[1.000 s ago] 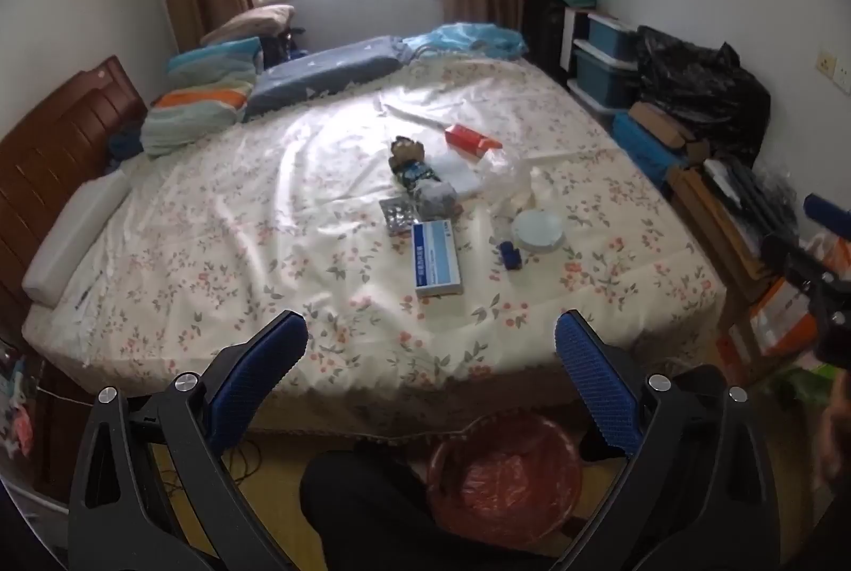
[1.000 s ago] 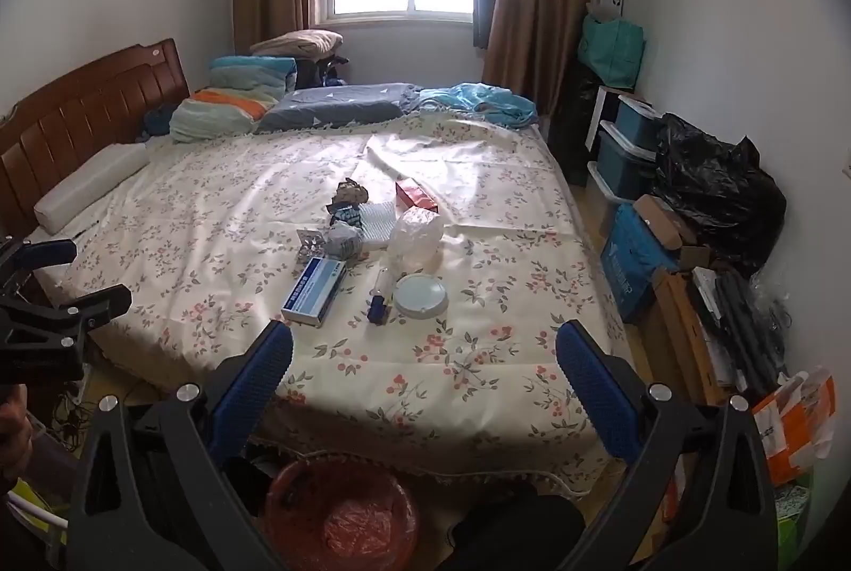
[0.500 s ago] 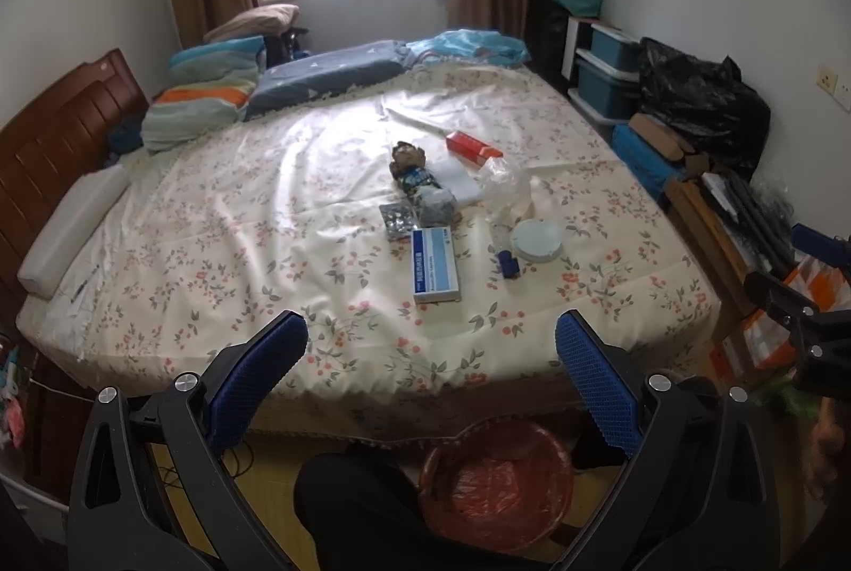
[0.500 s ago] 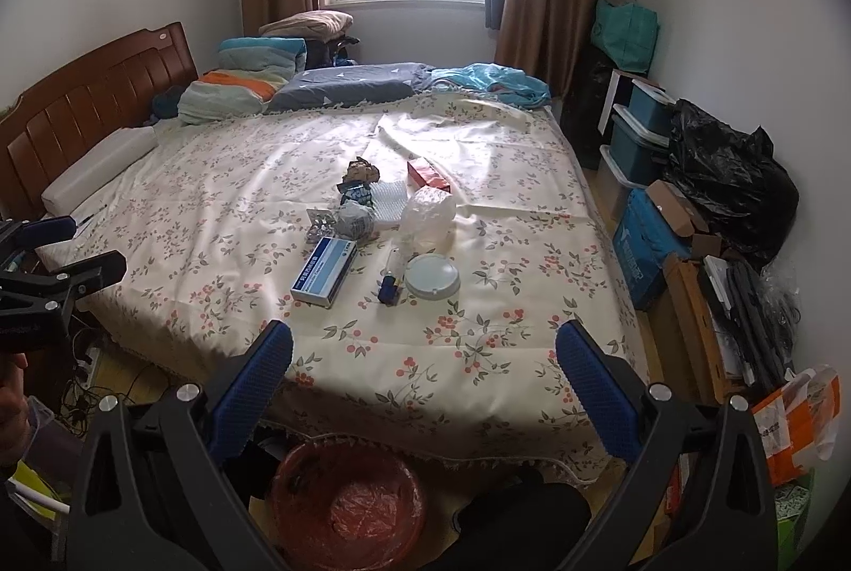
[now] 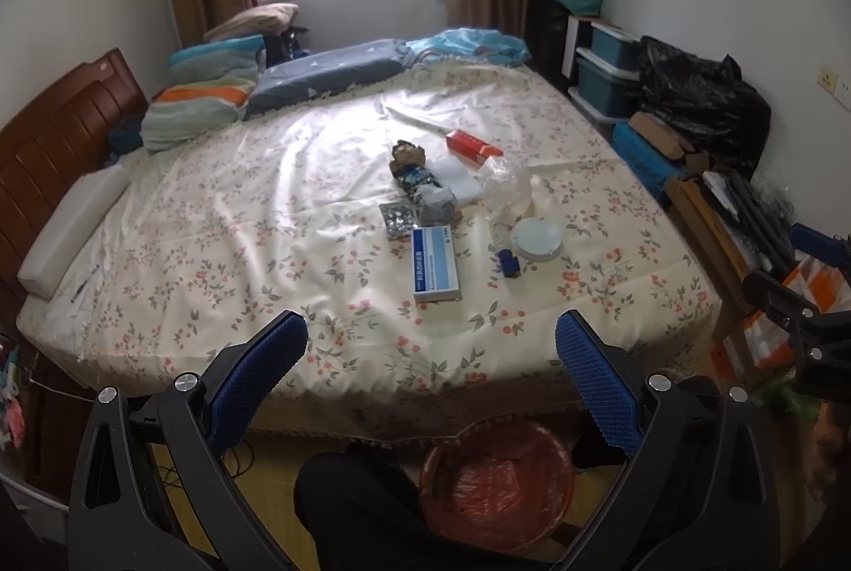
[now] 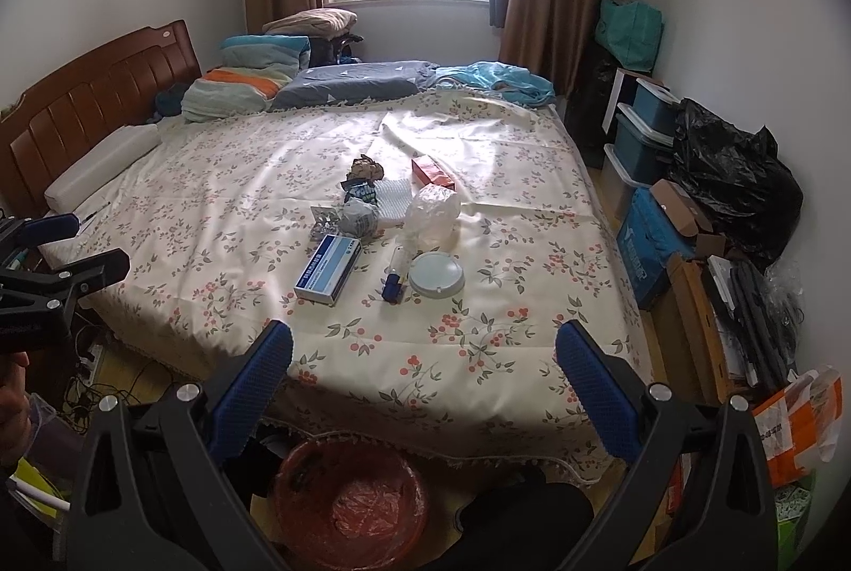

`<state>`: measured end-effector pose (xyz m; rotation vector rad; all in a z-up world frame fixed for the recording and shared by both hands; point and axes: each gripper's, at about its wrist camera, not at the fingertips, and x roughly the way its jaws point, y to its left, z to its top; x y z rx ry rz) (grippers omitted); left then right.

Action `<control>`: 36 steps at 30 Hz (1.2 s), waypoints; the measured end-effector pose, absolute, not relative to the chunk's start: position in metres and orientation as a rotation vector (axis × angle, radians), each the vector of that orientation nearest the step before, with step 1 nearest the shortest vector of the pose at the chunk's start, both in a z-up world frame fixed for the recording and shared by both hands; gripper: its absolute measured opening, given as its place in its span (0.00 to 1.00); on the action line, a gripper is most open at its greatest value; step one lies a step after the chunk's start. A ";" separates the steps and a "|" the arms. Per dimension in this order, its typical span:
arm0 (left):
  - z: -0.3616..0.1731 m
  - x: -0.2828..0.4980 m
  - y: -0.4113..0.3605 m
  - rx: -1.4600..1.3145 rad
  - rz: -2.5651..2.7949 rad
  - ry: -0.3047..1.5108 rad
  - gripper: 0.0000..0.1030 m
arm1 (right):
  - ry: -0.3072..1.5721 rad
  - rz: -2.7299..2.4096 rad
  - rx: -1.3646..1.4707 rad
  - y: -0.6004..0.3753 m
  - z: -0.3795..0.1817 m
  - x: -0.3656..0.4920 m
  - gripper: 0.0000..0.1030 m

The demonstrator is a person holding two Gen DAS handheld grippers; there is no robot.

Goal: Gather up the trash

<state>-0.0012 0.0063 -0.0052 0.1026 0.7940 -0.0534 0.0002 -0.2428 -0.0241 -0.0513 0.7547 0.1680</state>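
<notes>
Trash [image 5: 435,220] on bed [image 5: 239,220], well beyond both open jaws.

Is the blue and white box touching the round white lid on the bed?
Apart. In the right wrist view the blue and white box and the round white lid lie with bare floral sheet and a small blue item between them.

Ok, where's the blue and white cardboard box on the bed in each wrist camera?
Left wrist view: the blue and white cardboard box lies right of centre, its long side running up the picture.
Right wrist view: it sits left of centre, tilted.
Shared landmark: the round white plastic lid, to the box's right in both.
</notes>
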 end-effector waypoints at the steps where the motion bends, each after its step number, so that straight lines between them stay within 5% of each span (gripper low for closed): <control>1: -0.005 -0.001 0.006 0.100 -0.054 0.795 0.94 | 0.754 0.166 -0.052 -0.243 -0.024 0.000 0.95; 36: -0.005 -0.003 0.006 0.109 -0.056 0.795 0.94 | 0.752 0.166 -0.054 -0.245 -0.024 0.001 0.95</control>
